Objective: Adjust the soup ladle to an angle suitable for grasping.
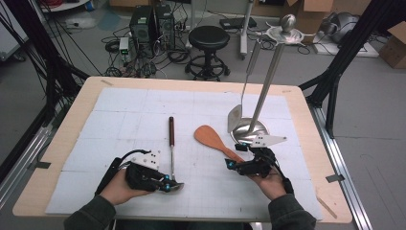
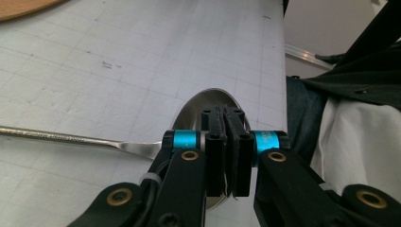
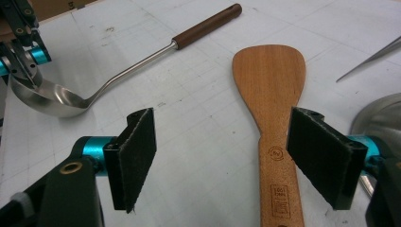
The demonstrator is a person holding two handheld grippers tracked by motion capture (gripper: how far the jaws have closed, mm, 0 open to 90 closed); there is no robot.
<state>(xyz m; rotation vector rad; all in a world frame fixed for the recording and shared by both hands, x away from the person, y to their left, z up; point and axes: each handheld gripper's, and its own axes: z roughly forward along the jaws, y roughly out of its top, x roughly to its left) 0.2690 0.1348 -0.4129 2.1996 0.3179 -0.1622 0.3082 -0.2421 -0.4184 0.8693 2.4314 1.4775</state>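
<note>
In the high view, the left claw (image 1: 168,185) sits at the near edge of the counter (image 1: 62,143), closed on the bowl rim of a steel ladle (image 1: 171,143) whose brown handle points away. The right claw (image 1: 239,155) rests open by the handle of a wooden spatula (image 1: 213,140). In the left gripper view, the pads pinch the ladle (image 2: 198,106) rim tightly. In the right gripper view, the jaws stand wide apart; the spatula (image 3: 272,90) lies between them, close to one pad, ungripped.
</note>
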